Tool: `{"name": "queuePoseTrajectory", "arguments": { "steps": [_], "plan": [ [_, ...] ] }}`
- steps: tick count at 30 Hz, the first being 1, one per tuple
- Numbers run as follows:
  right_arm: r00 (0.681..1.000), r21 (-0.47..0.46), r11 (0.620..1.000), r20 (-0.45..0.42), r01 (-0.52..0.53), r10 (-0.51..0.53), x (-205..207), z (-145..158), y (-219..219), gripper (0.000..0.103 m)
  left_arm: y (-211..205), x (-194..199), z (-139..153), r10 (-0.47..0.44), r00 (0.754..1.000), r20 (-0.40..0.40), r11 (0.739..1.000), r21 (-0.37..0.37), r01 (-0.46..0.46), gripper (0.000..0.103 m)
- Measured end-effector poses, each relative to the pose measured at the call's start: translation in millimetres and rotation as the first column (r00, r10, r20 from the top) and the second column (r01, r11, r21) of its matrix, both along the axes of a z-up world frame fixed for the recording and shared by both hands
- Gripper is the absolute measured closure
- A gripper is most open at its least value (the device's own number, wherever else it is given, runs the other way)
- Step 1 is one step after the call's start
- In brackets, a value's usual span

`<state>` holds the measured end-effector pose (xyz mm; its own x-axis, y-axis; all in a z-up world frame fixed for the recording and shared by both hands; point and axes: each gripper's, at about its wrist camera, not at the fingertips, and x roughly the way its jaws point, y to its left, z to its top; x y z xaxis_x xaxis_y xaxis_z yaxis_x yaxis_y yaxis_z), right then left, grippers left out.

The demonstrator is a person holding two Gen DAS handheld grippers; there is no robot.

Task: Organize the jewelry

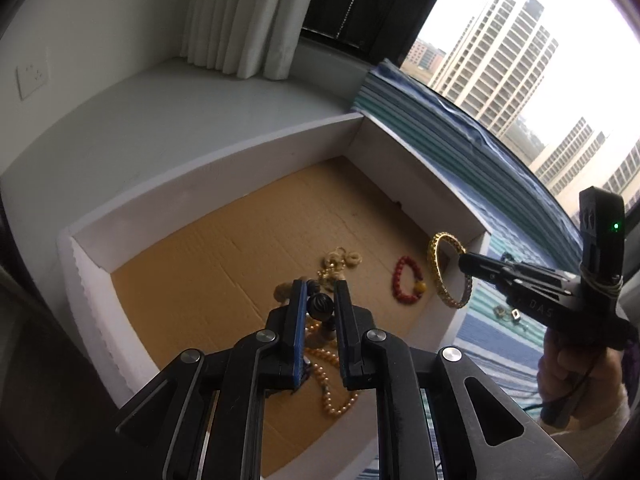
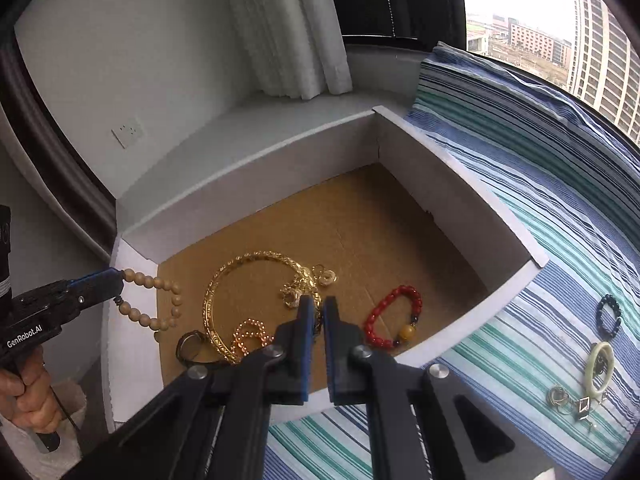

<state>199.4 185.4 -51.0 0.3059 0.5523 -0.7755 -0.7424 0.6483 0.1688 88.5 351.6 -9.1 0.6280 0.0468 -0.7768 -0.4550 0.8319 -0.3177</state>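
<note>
A white box (image 1: 224, 168) with a brown cardboard floor (image 2: 360, 216) holds a red bead bracelet (image 1: 408, 284) (image 2: 394, 322), a small gold trinket (image 1: 340, 260) (image 2: 304, 284) and a pearl strand (image 1: 332, 380). My left gripper (image 1: 320, 284) is shut on a dark bead (image 1: 320, 306) of a tan bead bracelet (image 2: 154, 300), held over the box's near left corner; it also shows in the right wrist view (image 2: 116, 280). My right gripper (image 2: 318, 300) is shut on a gold bangle (image 2: 224, 300) (image 1: 448, 272), held over the box's right wall.
A blue-green striped cloth (image 2: 540, 220) lies right of the box, with a dark bead bracelet (image 2: 609, 317), a pale jade bangle (image 2: 599, 368) and small rings (image 2: 560, 398) on it. A white curtain (image 1: 240, 16), window and wall socket (image 2: 128, 133) stand behind.
</note>
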Motion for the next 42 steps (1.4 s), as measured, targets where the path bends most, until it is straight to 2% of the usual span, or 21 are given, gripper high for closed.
{"name": "queuePoseTrajectory", "arguments": {
  "steps": [6,10,11,12,14,16,18,19,20,22,24,25,27,28,29,35,39,42],
  "plan": [
    [1.000,-0.138,0.990,0.011,-0.017,0.018,8,-39,38,0.098,24,18,-36,0.041,0.997,-0.065,0.999,-0.009,-0.041,0.092],
    [1.000,-0.228,0.973,-0.002,-0.031,0.031,11,-65,49,0.096,32,28,-51,0.066,0.992,-0.105,0.998,0.023,-0.064,0.089],
    [0.999,-0.250,0.968,-0.013,-0.036,0.033,12,-71,51,0.094,33,30,-54,0.076,0.990,-0.120,0.997,0.033,-0.073,0.080],
    [0.999,-0.272,0.962,-0.018,-0.034,0.030,14,-75,52,0.094,33,30,-56,0.085,0.988,-0.131,0.996,0.043,-0.080,0.064],
    [1.000,-0.286,0.958,-0.005,-0.011,0.010,17,-75,47,0.087,32,27,-56,0.102,0.987,-0.121,0.994,0.062,-0.095,0.049],
    [1.000,-0.268,0.963,0.015,0.018,-0.015,19,-65,38,0.087,31,21,-52,0.106,0.989,-0.105,0.992,0.075,-0.099,0.047],
    [0.999,-0.231,0.972,0.023,0.039,-0.034,18,-51,24,0.086,28,14,-46,0.114,0.989,-0.089,0.991,0.080,-0.107,0.040],
    [0.998,-0.210,0.976,0.032,0.052,-0.046,17,-43,16,0.080,26,10,-42,0.118,0.990,-0.078,0.990,0.084,-0.111,0.038],
    [0.997,-0.187,0.980,0.045,0.067,-0.060,14,-35,7,0.068,21,7,-37,0.117,0.991,-0.063,0.989,0.094,-0.111,0.035],
    [0.994,-0.136,0.987,0.071,0.089,-0.080,6,-19,-11,0.061,8,0,-23,0.107,0.994,-0.033,0.986,0.131,-0.102,0.030],
    [0.992,-0.093,0.990,0.083,0.105,-0.097,-3,-8,-30,0.061,-10,-6,-9,0.092,0.996,0.002,0.981,0.173,-0.091,0.017],
    [0.991,-0.075,0.991,0.086,0.112,-0.106,-8,-4,-39,0.057,-19,-9,-2,0.082,0.996,0.020,0.977,0.194,-0.085,0.014],
    [0.987,-0.042,0.990,0.101,0.132,-0.127,-17,5,-60,0.043,-42,-13,10,0.052,0.997,0.053,0.972,0.226,-0.063,0.007],
    [0.984,-0.027,0.989,0.113,0.142,-0.138,-21,9,-70,0.035,-54,-14,15,0.036,0.997,0.064,0.970,0.238,-0.050,0.006],
    [0.980,-0.016,0.988,0.127,0.154,-0.150,-28,12,-83,0.030,-66,-14,19,0.017,0.997,0.074,0.969,0.245,-0.034,0.005],
    [0.944,-0.026,0.969,0.232,0.247,-0.235,-65,16,-159,0.025,-148,-10,29,-0.141,0.982,0.126,0.966,0.234,0.109,0.003],
    [0.918,-0.039,0.945,0.255,0.323,-0.304,-84,5,-208,0.025,-200,-2,14,-0.232,0.966,0.115,0.956,0.210,0.205,0.002],
    [0.898,-0.041,0.924,0.253,0.380,-0.359,-100,-9,-245,0.025,-236,5,-7,-0.283,0.956,0.079,0.947,0.179,0.266,0.002]
  ]
}}
